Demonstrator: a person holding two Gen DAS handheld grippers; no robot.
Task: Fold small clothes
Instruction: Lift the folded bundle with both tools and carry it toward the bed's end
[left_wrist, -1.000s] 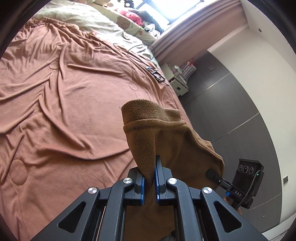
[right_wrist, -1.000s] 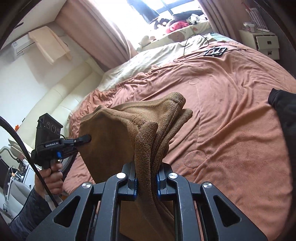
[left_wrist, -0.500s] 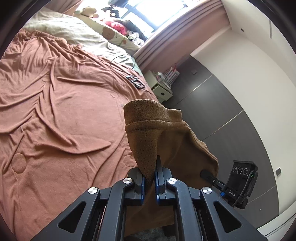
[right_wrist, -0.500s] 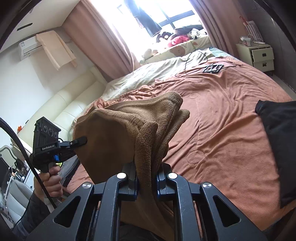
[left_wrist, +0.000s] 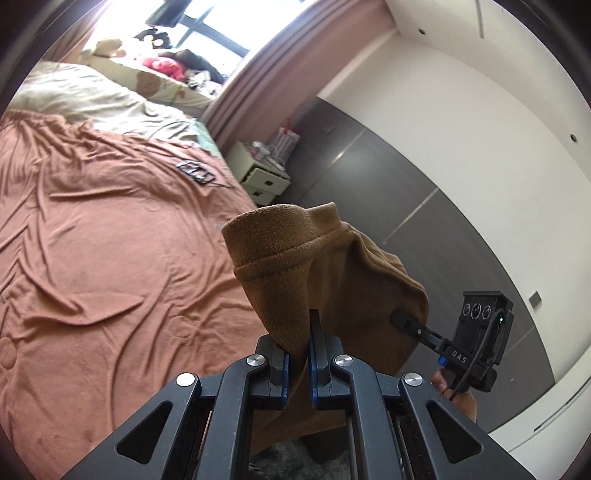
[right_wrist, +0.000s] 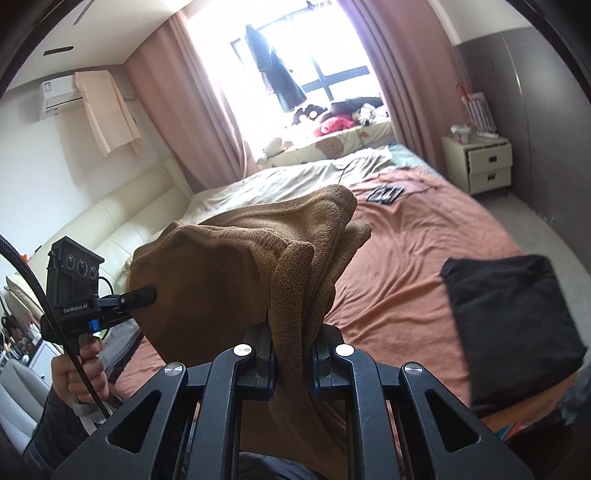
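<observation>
The brown garment (left_wrist: 332, 280) hangs in the air over the near edge of the bed (left_wrist: 110, 240), each upper end clenched in one pair of tongs, left tongs (left_wrist: 298, 360) and right tongs (right_wrist: 291, 363), judged so that it drapes flat before being laid down and folded. A black folded garment (right_wrist: 509, 325) lies at the bed's near right corner, judged already done. Legible writing: "GenRobot.AI" on the left handle and "DAS" on the right.

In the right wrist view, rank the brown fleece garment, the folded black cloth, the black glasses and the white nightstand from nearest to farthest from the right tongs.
1. Brown fleece garment, clamped in the right tongs.
2. Folded black cloth, right, on the bed.
3. Black glasses, mid-bed, farther up.
4. White nightstand, far right, beside the bed.
</observation>
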